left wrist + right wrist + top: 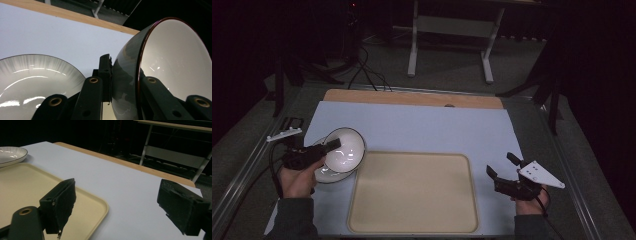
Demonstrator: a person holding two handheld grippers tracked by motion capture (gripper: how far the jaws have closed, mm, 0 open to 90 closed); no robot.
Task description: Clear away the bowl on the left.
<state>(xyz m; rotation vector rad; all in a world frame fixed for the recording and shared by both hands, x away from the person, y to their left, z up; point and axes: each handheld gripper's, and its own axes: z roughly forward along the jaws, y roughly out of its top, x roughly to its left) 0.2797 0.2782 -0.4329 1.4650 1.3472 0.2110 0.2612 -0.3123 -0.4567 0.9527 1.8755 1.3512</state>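
My left gripper (331, 146) is shut on the rim of a bowl (346, 148), white inside and dark grey outside, with one jaw inside and one outside. The bowl (175, 62) hangs tilted, just above a white ribbed plate (326, 176) that lies on the mat left of the tray. That plate (30, 80) is under the left gripper (127, 75). A beige tray (412, 192) with nothing on it fills the front middle. Right of the tray, my right gripper (502, 165) is open, nothing between its jaws. The right gripper (117, 205) faces the tray (25, 185) and far plate (10, 155).
A pale blue mat (422, 130) covers the table, with a wooden strip (412, 98) along its far edge. Beyond stand the white legs of a desk (449, 30) and cables (367, 75) on the floor. Metal rails run down both table sides.
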